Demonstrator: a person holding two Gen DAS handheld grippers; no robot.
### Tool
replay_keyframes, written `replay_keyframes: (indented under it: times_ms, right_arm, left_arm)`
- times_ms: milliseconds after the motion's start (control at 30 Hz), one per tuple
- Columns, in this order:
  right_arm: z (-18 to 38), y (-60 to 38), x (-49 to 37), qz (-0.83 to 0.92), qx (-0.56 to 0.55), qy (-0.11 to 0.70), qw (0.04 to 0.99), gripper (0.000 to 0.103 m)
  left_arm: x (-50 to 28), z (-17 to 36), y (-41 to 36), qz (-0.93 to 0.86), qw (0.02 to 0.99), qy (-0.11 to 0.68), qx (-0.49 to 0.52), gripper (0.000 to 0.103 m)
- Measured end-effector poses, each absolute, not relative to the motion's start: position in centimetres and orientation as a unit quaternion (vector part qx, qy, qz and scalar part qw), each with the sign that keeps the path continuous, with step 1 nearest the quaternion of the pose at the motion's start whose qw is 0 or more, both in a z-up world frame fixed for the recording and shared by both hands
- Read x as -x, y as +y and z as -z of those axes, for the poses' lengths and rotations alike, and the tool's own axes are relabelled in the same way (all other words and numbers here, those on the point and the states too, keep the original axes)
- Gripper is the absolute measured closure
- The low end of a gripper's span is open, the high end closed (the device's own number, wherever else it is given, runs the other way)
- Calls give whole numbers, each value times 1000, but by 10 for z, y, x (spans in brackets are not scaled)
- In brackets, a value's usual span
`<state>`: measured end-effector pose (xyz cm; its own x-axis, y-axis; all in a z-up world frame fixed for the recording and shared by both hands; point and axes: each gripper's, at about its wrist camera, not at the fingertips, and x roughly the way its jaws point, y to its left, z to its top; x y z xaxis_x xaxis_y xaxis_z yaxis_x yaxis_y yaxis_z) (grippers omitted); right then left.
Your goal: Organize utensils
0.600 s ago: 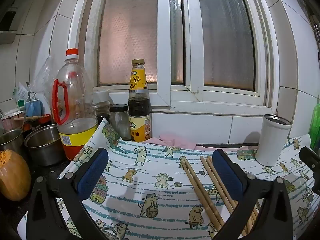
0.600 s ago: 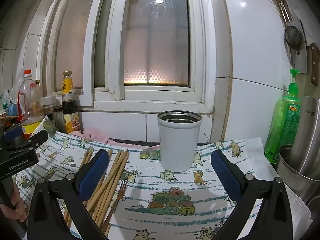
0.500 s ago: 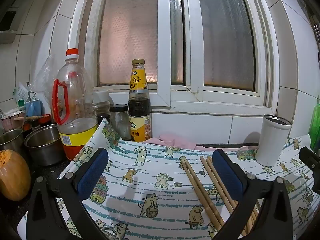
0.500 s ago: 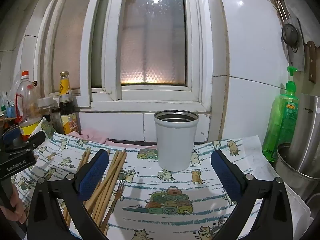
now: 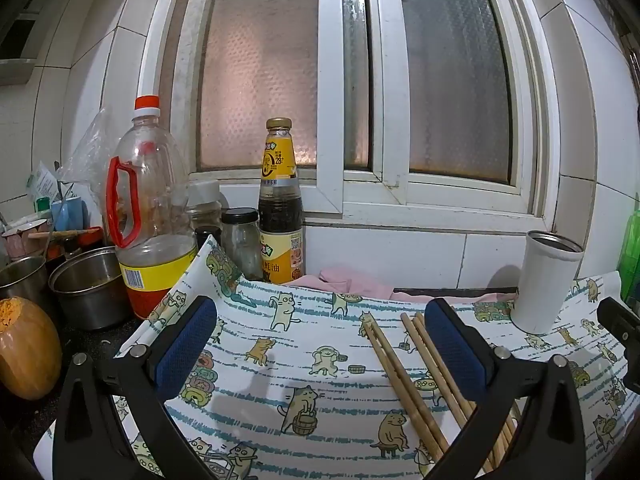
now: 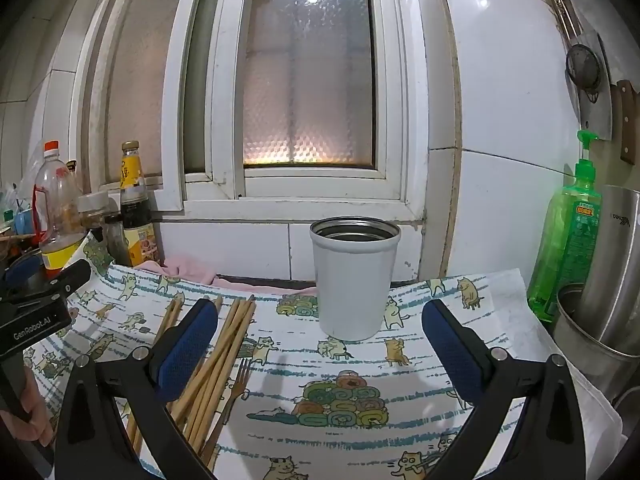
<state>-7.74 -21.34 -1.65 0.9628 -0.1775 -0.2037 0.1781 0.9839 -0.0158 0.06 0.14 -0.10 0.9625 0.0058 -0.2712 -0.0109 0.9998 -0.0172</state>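
A: Tools?
B: Left tool (image 5: 318,344) and right tool (image 6: 320,344), both spread wide, nothing between the blue pads. The left tool's body, seen from the right wrist, reads "GenRobot.AI".

A: Utensils?
B: Wooden chopsticks (image 6: 224,344) in a loose bundle on the cat-print cloth (image 6: 344,392) over the table; one small fork (image 6: 238,380) lying just beside them.

A: Holder?
B: White cup (image 6: 354,280), upright on the cloth, apart from the chopsticks.

A: Labels?
B: Sauce bottle (image 5: 280,208), yellow label with "28+". Green soap bottle (image 6: 568,240), print too small to read.
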Motion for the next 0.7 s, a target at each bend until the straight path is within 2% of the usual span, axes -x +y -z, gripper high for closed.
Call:
replay_keyframes:
  times_ms: [700]
  right_arm:
    - [16,-213,75,84,-4,116,990,0]
  left_arm:
    - [0,1,1,-4,991,137,9,0]
